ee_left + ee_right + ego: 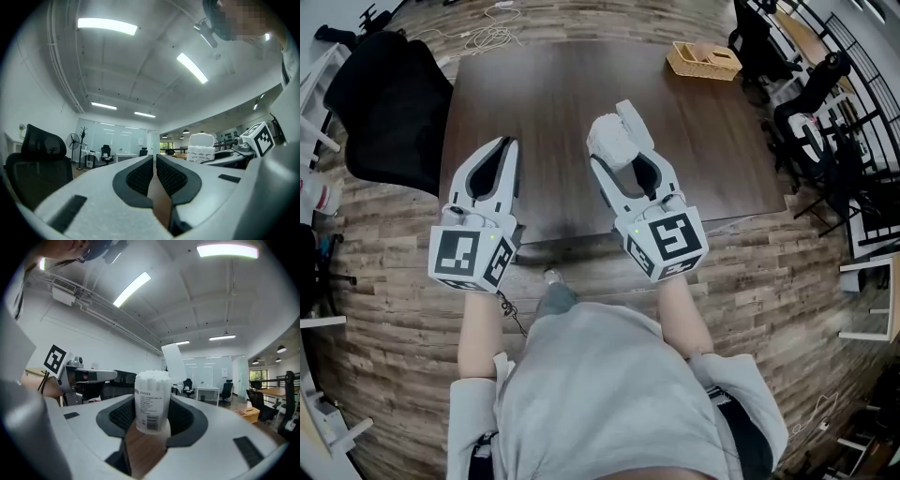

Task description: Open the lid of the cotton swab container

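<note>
The cotton swab container (606,141) is a clear tub packed with white swabs, held upright over the near part of the dark table (553,84). My right gripper (617,155) is shut on it. In the right gripper view the container (151,401) stands between the pads, and its flat lid (173,361) is hinged up and back, leaving the swab tips bare. My left gripper (504,148) hovers to the left, apart from the container. Its jaws are shut with nothing between them (155,160). The left gripper view shows the container (200,150) off to its right.
A wicker basket (703,59) sits at the table's far right corner. A black office chair (392,103) stands left of the table, and more chairs (811,122) crowd the right side. Cables (487,36) lie on the wooden floor beyond the table.
</note>
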Demonstrator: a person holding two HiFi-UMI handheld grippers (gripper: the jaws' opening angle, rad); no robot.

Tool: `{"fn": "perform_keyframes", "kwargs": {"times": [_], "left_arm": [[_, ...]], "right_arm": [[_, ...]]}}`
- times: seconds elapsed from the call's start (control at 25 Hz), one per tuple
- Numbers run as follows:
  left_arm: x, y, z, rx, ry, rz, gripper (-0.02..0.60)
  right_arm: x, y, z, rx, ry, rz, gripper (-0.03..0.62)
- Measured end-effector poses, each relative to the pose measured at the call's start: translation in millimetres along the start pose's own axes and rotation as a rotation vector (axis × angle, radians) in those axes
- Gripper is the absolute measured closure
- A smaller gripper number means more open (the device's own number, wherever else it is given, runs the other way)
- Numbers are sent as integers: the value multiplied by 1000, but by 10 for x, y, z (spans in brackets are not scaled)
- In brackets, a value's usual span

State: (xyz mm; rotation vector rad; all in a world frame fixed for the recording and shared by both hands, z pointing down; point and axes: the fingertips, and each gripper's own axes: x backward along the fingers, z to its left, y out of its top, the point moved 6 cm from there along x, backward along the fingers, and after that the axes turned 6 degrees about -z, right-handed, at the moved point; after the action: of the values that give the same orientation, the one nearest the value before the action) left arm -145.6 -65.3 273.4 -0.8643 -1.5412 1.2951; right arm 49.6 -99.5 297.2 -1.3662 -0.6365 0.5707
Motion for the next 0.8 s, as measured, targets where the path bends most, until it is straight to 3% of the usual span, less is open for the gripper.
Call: {"fn": "perform_keyframes", "kwargs": {"times": [0.8], "left_arm": [[361, -102, -180, -20, 151, 31, 554]], "right_arm": [[273, 4, -110, -18, 4, -15, 405]]}}
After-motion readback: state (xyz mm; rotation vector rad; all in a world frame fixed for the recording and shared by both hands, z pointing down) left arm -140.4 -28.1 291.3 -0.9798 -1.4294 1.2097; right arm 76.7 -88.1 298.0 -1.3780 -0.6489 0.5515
